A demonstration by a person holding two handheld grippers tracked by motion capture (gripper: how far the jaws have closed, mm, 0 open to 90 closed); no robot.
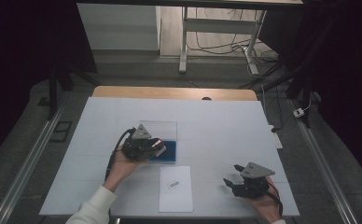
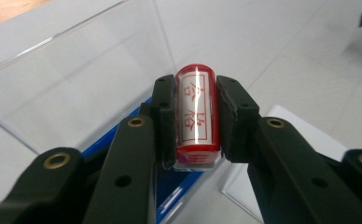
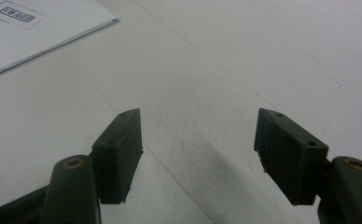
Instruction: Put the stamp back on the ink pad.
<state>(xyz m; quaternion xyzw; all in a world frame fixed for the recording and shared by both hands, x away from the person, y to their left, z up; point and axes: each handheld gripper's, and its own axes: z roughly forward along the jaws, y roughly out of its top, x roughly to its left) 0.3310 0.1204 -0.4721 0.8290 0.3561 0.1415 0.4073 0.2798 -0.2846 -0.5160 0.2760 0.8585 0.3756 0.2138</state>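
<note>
The left gripper [image 2: 195, 116], clenched on a red cylindrical plastic stamp [image 2: 195, 114], holds it over the blue ink pad [image 1: 166, 151], probably for inking, while the right gripper [image 3: 198, 156] gapes empty nearer the person.

My left gripper [image 1: 156, 148], its fingers [image 2: 166, 116] clamped on a red stamp [image 2: 195, 114], sits over a blue tray [image 1: 169, 151], hemmed in by the upright clear lid [image 1: 163, 129] just behind it. A sheet of paper [image 1: 176, 189] lies flat near the front edge, between my hands. My right gripper [image 1: 233, 176], fingers [image 3: 121, 154] spread, has bare white tabletop [image 1: 226, 126] ahead.
</note>
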